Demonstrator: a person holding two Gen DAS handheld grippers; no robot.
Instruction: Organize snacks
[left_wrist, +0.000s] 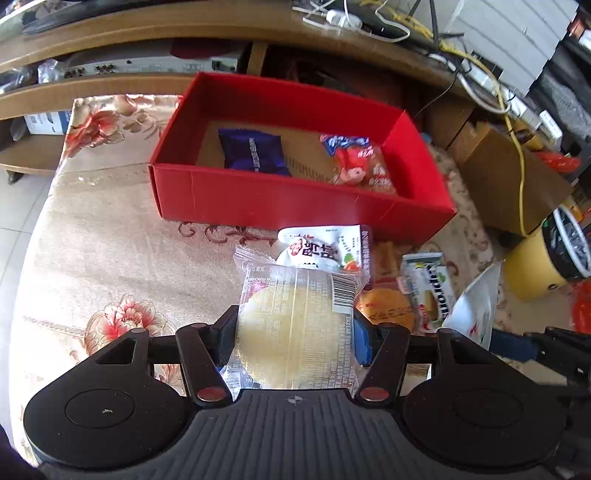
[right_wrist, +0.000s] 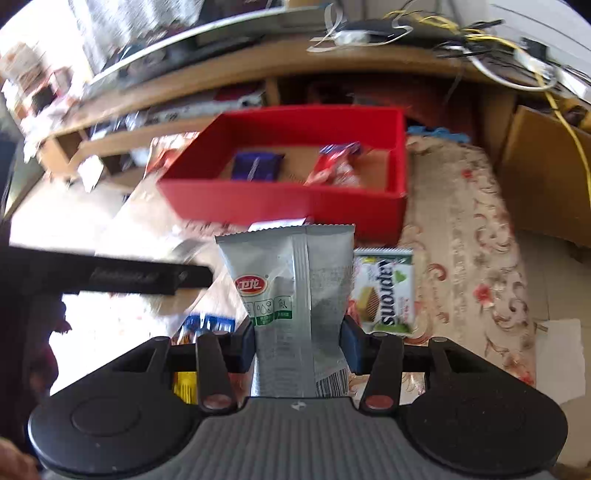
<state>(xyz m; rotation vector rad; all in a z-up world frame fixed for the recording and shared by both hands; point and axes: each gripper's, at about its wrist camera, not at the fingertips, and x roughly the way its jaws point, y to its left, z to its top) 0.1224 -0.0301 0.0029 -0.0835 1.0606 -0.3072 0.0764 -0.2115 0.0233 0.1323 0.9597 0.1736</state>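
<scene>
In the left wrist view, the left tool (left_wrist: 295, 332) pinches a clear-wrapped round cake (left_wrist: 295, 325) across its width, jaws pressed against both sides of the packet. The red box (left_wrist: 258, 199) lies at twelve o'clock from it on the floral-covered counter (left_wrist: 110, 240), already holding a dark blue packet (left_wrist: 253, 155) at its left and a red-and-white candy bag (left_wrist: 356, 162) at its right. Between tool and box, a white pouch with red lettering (left_wrist: 321, 247) lies flat; at two o'clock sit an orange round packet (left_wrist: 388, 306) and a green wafer packet (left_wrist: 432, 291).

In the right wrist view, the right tool (right_wrist: 299, 343) clamps a silver-grey snack pouch (right_wrist: 291, 295) near its lower end, so the serrated top stands free toward twelve o'clock. The box appears again beyond it, and the wafer packet (right_wrist: 388, 291) lies just beside the pouch at two o'clock.

Both held snacks look light. The cake seems soft and crushable, so a gentle squeeze across the wrapper's edges suits it better than pressure on the middle. The pouch film looks slick and limp; a hold nearer its middle would probably curb flopping and slipping on the way to the box.
</scene>
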